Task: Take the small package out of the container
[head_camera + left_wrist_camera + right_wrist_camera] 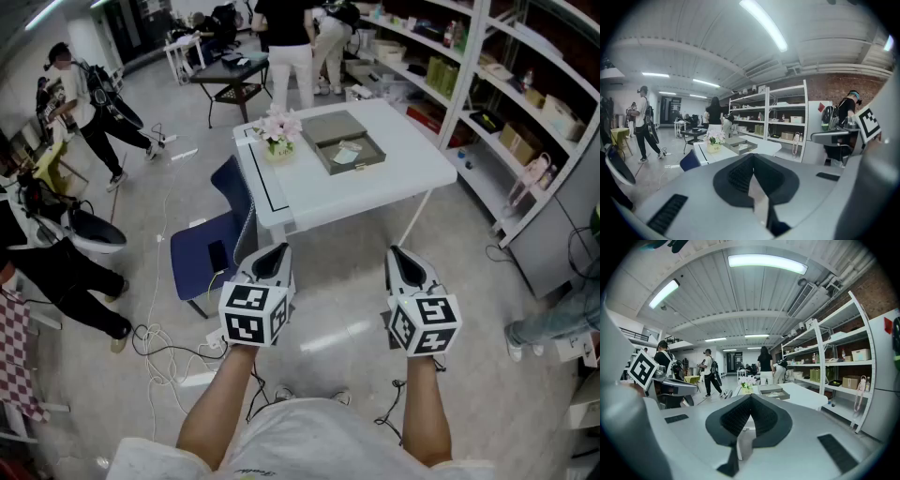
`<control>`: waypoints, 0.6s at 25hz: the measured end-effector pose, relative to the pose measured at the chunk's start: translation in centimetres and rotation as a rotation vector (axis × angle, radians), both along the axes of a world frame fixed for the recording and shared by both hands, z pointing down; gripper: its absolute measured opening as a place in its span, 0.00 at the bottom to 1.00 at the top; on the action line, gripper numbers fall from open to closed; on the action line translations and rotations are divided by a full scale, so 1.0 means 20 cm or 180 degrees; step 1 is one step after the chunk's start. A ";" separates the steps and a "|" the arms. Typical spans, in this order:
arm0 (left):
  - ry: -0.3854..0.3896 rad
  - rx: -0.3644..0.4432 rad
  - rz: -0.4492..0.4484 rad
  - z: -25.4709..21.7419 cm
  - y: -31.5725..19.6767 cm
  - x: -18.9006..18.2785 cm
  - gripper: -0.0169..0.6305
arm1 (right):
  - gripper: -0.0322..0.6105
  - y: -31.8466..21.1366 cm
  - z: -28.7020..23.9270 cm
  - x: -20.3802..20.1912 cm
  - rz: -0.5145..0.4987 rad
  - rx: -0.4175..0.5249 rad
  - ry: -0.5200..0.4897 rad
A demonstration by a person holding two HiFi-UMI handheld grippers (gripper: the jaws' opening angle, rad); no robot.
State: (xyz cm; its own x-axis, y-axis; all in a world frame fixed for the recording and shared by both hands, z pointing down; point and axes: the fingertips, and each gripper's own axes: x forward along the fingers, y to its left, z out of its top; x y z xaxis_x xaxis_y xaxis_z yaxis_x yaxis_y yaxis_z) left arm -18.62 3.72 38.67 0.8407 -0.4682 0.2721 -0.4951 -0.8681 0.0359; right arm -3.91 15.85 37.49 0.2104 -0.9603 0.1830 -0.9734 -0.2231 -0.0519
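A grey container [343,141] lies open on the white table [375,183], and a small pale package [347,156] rests in its tray. My left gripper [274,251] and right gripper [400,254] hang side by side over the floor, short of the table's near edge, both shut with nothing between the jaws. In the left gripper view the jaws [753,158] meet, with the container [739,145] far ahead. The right gripper [750,398] is likewise closed, and the container [771,391] sits beyond it.
A pot of pink flowers [279,131] stands at the table's left corner. A blue chair [212,246] sits left of the table, cables [169,349] trail on the floor, and shelving [511,89] lines the right. Several people stand at the back and left.
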 end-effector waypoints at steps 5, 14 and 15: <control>-0.0008 0.0000 0.0000 0.00 0.04 0.06 0.03 | 0.05 0.04 0.02 0.06 0.0015 -0.0001 -0.0064; 0.0001 -0.0002 -0.0092 0.00 0.13 0.20 0.03 | 0.05 0.07 0.03 0.19 -0.0129 0.0005 -0.0077; -0.0002 0.0001 -0.0099 0.00 0.14 0.22 0.03 | 0.05 0.07 0.03 0.20 -0.0145 0.0004 -0.0084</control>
State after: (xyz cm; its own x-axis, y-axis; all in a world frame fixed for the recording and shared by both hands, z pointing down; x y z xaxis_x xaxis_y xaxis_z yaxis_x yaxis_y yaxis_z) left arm -14.22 6.45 38.66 0.8256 -0.4941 0.2725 -0.5217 -0.8524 0.0353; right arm 0.13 17.30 38.17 0.1616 -0.9690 0.1866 -0.9808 -0.1786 -0.0778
